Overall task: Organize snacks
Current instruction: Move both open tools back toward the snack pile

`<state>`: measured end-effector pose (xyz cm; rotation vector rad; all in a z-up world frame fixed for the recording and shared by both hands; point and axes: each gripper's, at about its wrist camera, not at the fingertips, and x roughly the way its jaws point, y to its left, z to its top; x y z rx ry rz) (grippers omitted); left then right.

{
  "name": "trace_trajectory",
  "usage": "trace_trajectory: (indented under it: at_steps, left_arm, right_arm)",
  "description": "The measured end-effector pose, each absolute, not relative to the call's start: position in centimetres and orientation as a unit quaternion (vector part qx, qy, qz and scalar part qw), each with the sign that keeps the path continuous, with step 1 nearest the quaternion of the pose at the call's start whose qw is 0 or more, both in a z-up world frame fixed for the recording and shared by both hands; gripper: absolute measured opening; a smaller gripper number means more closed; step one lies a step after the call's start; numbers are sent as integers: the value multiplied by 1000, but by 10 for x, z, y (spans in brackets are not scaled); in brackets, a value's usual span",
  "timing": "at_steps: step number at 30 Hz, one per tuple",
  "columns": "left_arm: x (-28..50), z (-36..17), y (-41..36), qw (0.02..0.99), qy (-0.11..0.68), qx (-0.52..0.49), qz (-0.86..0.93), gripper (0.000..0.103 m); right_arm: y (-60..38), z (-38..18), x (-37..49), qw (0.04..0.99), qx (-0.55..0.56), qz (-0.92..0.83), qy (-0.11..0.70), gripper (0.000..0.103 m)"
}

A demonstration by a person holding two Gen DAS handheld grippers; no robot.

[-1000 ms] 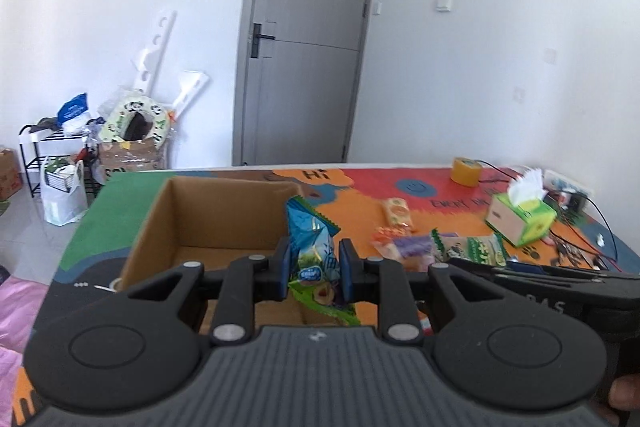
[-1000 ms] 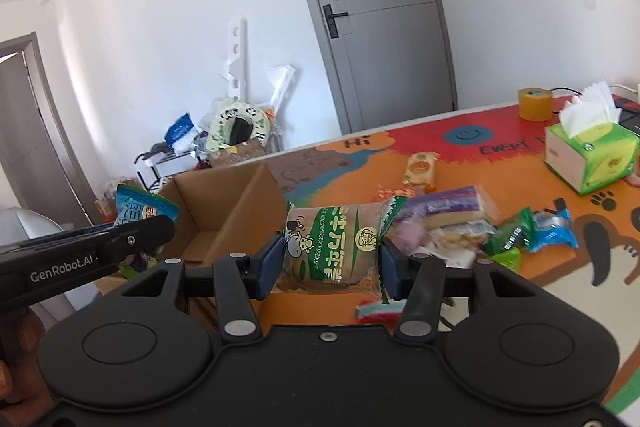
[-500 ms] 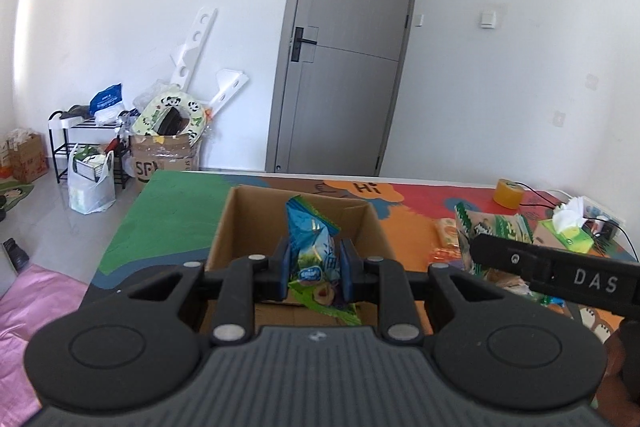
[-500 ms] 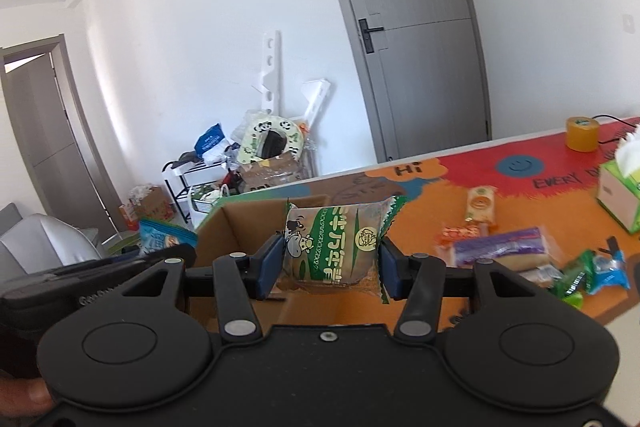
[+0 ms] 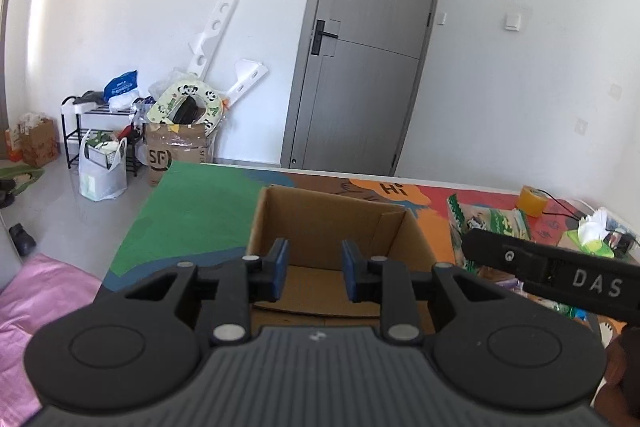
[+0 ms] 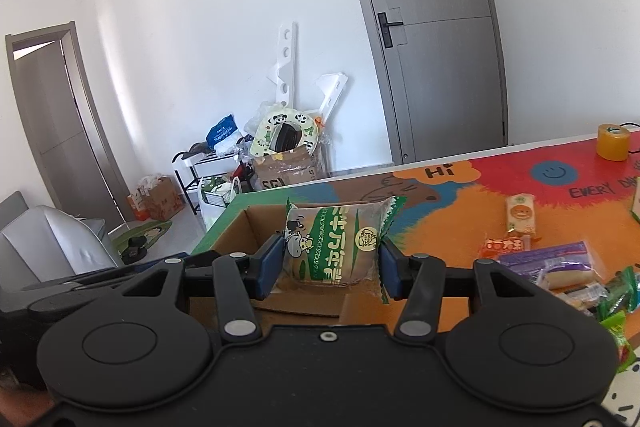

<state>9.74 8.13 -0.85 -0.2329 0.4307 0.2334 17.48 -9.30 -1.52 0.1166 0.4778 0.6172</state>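
An open cardboard box stands on the colourful table mat; it also shows in the right wrist view. My left gripper is open and empty, held over the box's near side. My right gripper is shut on a green-and-white snack packet, held just above the box's right part. That packet also shows in the left wrist view, to the right of the box. The blue snack bag is out of sight.
Loose snacks lie on the mat to the right: an orange packet, a small red packet, a purple packet, green wrappers. A yellow tape roll and a tissue box stand further back.
My left gripper has opened and let go of the blue snack bag, which is gone from between its fingers. My right gripper has carried the green packet left, over the box.
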Motion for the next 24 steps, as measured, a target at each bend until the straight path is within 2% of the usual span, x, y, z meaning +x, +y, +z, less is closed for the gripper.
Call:
trace_trajectory:
  at_steps: [6,9,10,12,15,17,21,24]
  left_arm:
    - [86,-8,94,959,216,-131,127,29]
    - [80,-7,103,956,216,-138,140,37]
    - [78,-7,106,956,215,-141,144,43]
    - [74,-7,109,954,214,-145,150,52]
    - [72,-7,110,953,215,-145,156,64]
    - [72,-6,109,953,215,-145,157,74]
    - [75,-5,100,953,213,-149,157,83]
    - [77,-4,90,954,212,-147,151,91]
  right_arm:
    - [-82,-19,179,919,56,308,241,51]
    - [-77,-20,181,915,60,314,244,51]
    - [-75,-20,181,914,61,319,244,52]
    - [-72,-19,182,910,61,328,247,56]
    - [-78,-17,181,912,72,325,242,73]
    - [-85,-15,179,914,75,319,239,75]
    - [-102,-16,177,917,87,304,244,85]
    - [-116,-19,175,921,86,288,247,88]
